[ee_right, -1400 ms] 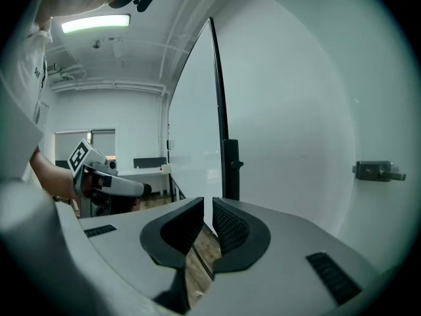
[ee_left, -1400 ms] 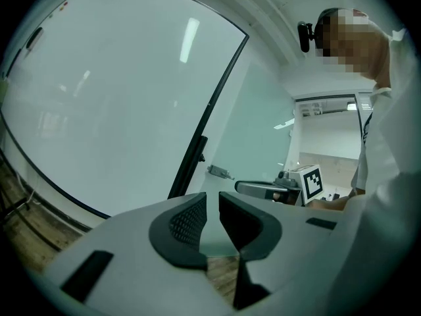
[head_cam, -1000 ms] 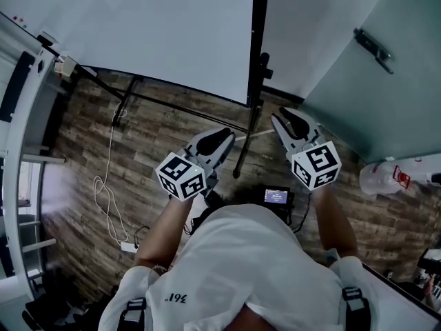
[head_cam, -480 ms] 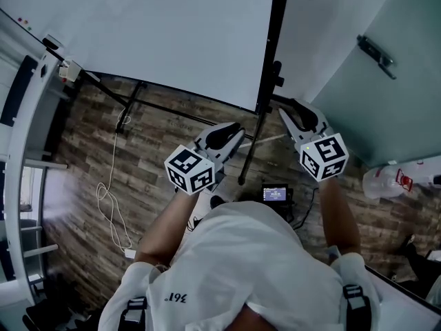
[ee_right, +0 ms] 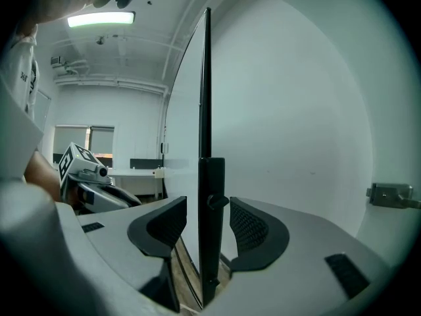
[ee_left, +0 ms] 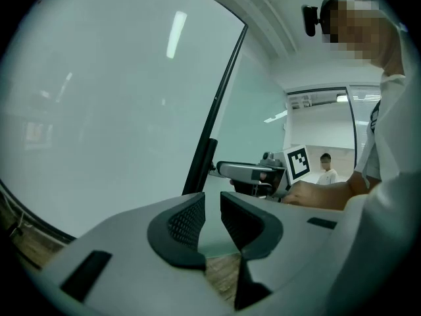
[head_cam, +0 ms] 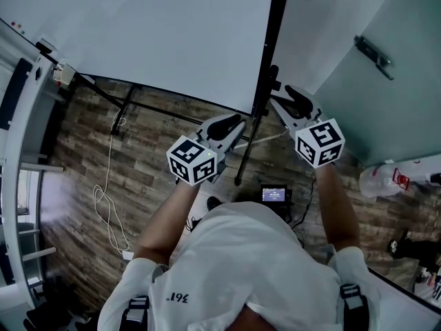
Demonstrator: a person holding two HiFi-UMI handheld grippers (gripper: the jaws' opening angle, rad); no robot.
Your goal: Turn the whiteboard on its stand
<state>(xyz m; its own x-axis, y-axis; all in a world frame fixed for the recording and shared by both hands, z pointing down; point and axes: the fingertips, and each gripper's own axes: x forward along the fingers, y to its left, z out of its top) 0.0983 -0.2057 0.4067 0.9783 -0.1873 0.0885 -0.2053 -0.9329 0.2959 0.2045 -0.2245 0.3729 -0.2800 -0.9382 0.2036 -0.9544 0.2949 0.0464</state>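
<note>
The whiteboard stands on its stand on the wood floor, edge-on to the right claw. Its black side post rises between that claw's jaws, which have just been opening and touch it on neither side. I judge the board is free to be re-gripped or left. The left claw is narrowly apart and empty, facing the board.

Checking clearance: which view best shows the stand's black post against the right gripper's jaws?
Right gripper view: the black post stands between the jaws of the right gripper, which have just been opening, pads clear. Head view shows it from above; left gripper view, farther off.
</note>
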